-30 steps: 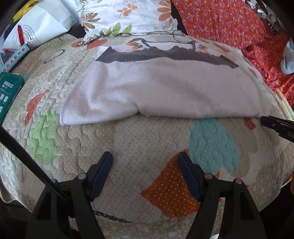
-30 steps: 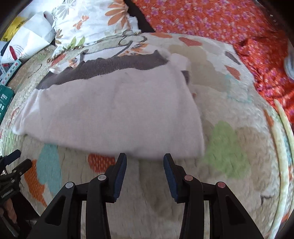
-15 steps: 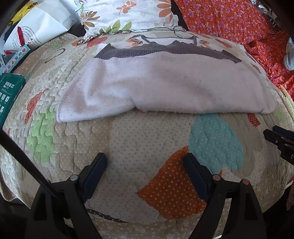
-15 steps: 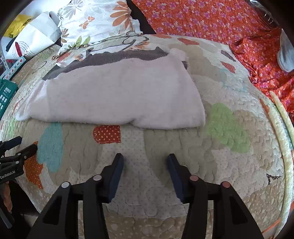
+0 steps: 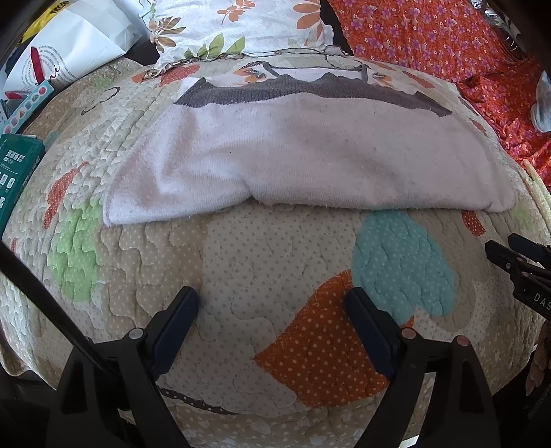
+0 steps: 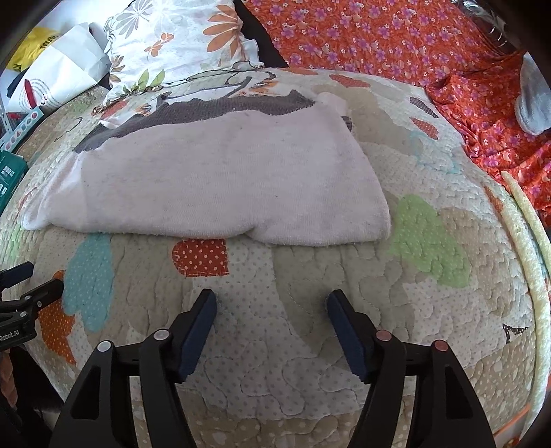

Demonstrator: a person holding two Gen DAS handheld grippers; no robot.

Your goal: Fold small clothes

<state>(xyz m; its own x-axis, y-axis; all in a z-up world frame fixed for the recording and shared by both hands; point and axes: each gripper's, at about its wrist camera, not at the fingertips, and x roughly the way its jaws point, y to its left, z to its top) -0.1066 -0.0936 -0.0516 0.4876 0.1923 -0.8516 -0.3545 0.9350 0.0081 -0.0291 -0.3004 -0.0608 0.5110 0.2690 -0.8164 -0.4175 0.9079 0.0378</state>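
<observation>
A pale pink garment (image 5: 310, 155) with a dark grey band along its far edge lies folded flat on a patchwork quilt (image 5: 275, 262); it also shows in the right wrist view (image 6: 224, 179). My left gripper (image 5: 272, 306) is open and empty over the quilt, short of the garment's near edge. My right gripper (image 6: 272, 306) is open and empty, also short of the near edge. Each gripper shows at the side of the other's view.
A floral pillow (image 5: 234, 27) and white bag (image 5: 69, 44) lie behind the garment. A green box (image 5: 17, 172) is at the left. Orange floral cloth (image 6: 396, 44) covers the back right. A pale foam tube (image 6: 527, 234) runs along the quilt's right edge.
Both grippers have pulled back from the garment's near edge. The right gripper's jaws have opened wider. The garment lies still.
</observation>
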